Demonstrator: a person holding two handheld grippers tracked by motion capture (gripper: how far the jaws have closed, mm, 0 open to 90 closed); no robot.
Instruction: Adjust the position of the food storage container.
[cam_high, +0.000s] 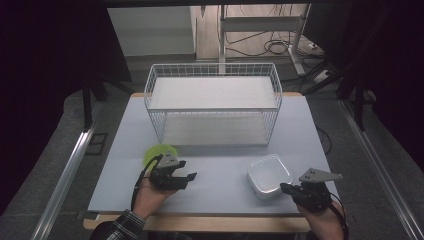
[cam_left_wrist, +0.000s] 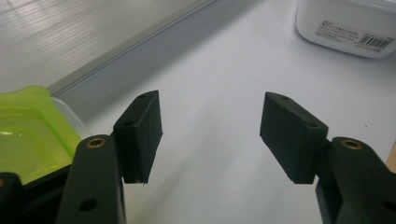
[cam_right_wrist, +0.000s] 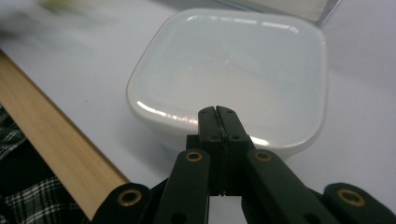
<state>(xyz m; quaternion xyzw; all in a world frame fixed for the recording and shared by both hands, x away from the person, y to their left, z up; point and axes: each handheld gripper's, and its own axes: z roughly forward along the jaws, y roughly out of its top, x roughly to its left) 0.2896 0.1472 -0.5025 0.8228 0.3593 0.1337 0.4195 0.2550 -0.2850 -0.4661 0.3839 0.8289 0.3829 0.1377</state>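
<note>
A white square container (cam_high: 269, 175) sits on the table's near right; the right gripper view shows the white container (cam_right_wrist: 233, 70) from above, its inside bare. My right gripper (cam_high: 285, 188) is shut with nothing in it, its tips just at the container's near rim; the same right gripper (cam_right_wrist: 217, 111) has its pads pressed together. A green lid (cam_high: 159, 152) lies near left, on a clear container. My left gripper (cam_high: 186, 171) stands open just in front of it, pointing right; in its own view the left gripper (cam_left_wrist: 212, 135) holds nothing and the green lid (cam_left_wrist: 28, 130) lies at the left.
A white wire basket rack (cam_high: 214, 102) with two shelves stands at the back middle of the grey table top (cam_high: 215, 150). The wooden front edge (cam_right_wrist: 51, 140) runs close under my right gripper. A checked sleeve (cam_high: 120, 225) enters at the bottom left.
</note>
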